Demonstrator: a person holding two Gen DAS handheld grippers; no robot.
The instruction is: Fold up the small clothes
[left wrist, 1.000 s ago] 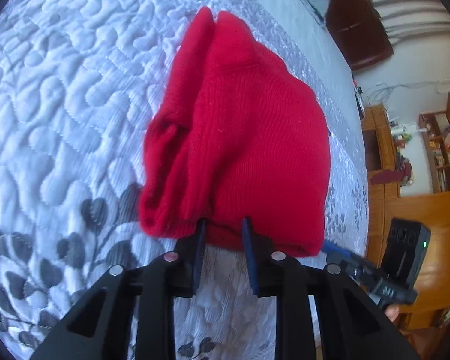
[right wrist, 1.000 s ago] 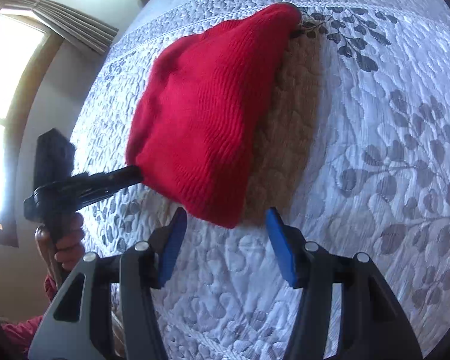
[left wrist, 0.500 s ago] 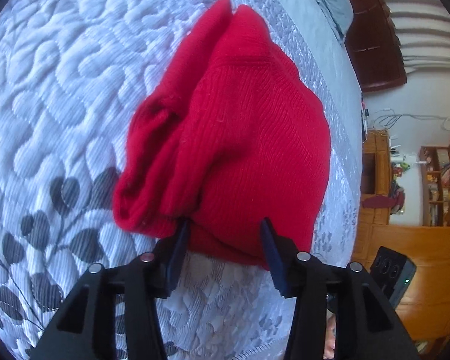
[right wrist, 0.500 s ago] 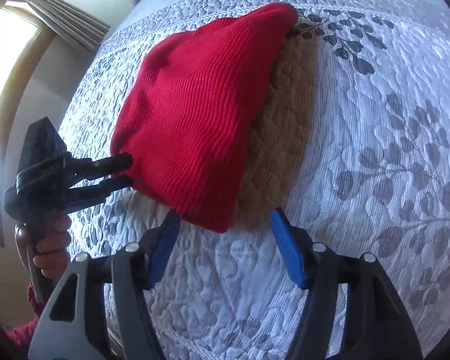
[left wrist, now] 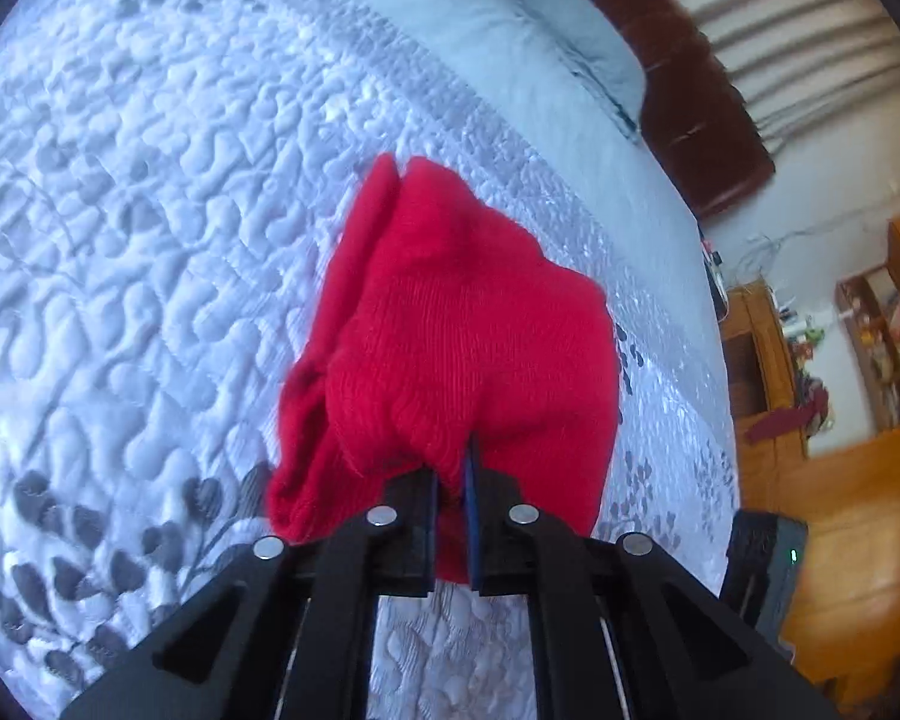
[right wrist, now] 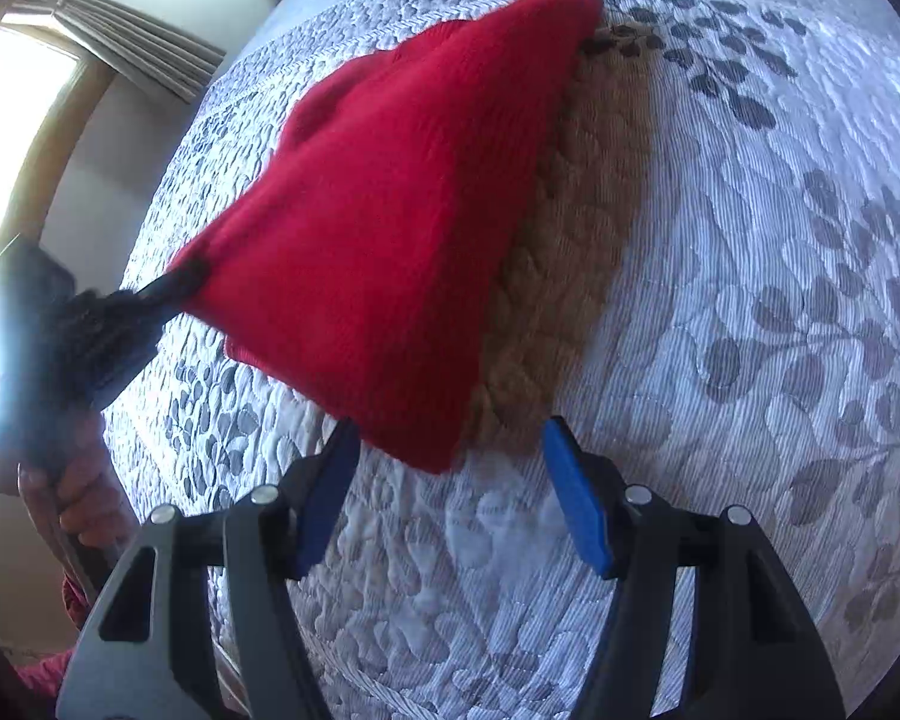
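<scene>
Here our left gripper [left wrist: 450, 495] jaws clench the garment's [left wrist: 462, 336] edge; right gripper [right wrist: 450, 495] jaws gape just below it, over the bed [right wrist: 750, 300].

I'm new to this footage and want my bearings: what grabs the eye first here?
A bright red knit garment dominates, lifted off the white quilted bedspread by the left gripper, shut on its near edge. The right gripper hangs open just short of the garment's lower corner.

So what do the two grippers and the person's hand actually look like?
The left gripper has black angular linkage arms with round silver pins and thin blue pads. The right gripper is dark grey with the same silver pins and bright blue pads. The bare hand shows a reddish-pink sleeve.
</scene>
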